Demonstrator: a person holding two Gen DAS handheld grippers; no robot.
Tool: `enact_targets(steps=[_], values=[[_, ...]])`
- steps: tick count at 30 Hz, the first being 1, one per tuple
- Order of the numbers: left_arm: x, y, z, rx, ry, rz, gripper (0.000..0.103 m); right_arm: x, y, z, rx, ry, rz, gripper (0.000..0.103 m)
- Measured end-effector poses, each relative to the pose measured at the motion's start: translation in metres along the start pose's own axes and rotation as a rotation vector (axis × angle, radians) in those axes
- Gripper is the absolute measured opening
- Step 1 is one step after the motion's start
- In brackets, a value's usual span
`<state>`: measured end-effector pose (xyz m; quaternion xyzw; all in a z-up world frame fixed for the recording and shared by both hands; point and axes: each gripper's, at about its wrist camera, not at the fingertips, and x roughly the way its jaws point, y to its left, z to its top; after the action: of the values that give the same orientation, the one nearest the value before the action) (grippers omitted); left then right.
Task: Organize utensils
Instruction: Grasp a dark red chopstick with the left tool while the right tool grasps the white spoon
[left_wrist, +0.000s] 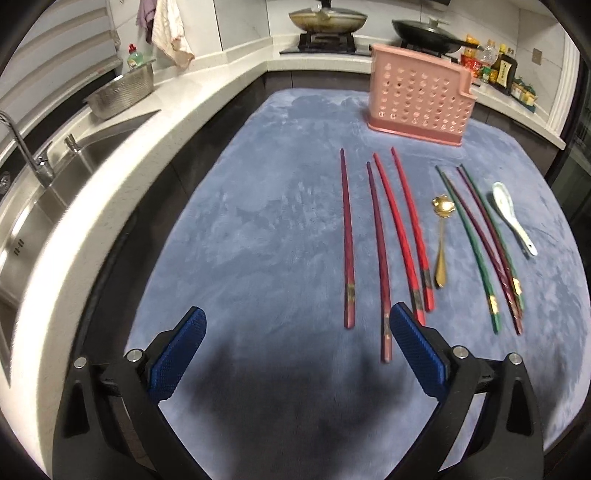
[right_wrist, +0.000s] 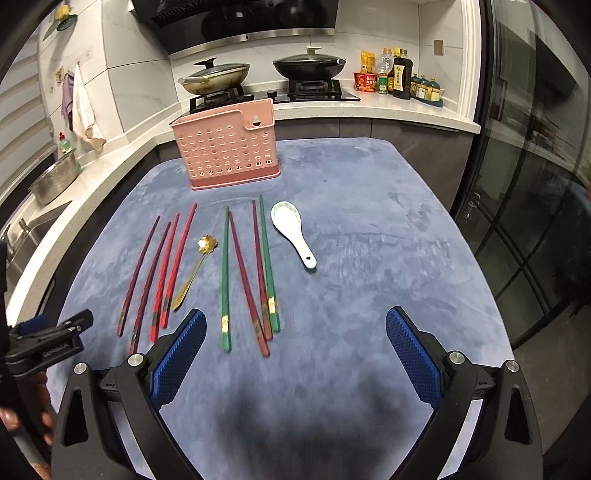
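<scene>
Bright indoor light from above; my claws throw a dark soft shadow on the cloth just beneath them. Fisheye bends the edges, corners vignetted black, slight blur.

A white L-shaped counter with a steel sink and gas stove borders white tiled walls.

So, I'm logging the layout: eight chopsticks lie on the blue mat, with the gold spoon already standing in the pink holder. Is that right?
Not quite. The gold spoon lies flat on the blue mat between the two groups of chopsticks, not in the pink holder. The right wrist view shows it. The eight chopsticks on the mat are right.
</scene>
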<state>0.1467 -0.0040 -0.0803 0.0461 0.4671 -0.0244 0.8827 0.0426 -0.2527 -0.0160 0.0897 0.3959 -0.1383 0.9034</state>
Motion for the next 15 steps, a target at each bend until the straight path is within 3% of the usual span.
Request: enact_targets(steps=[7, 12, 15], values=[[0.034, -0.009, 0.004, 0.011, 0.056, -0.034, 0.081, 0.029, -0.009, 0.012, 0.023, 0.021, -0.011, 0.092], [0.046, -0.011, -0.002, 0.005, 0.099, -0.070, 0.063, 0.036, -0.011, 0.013, 0.021, 0.032, -0.016, 0.089], [0.048, -0.010, -0.007, 0.005, 0.109, -0.094, 0.060, 0.037, -0.010, 0.011, 0.012, 0.031, -0.021, 0.088]])
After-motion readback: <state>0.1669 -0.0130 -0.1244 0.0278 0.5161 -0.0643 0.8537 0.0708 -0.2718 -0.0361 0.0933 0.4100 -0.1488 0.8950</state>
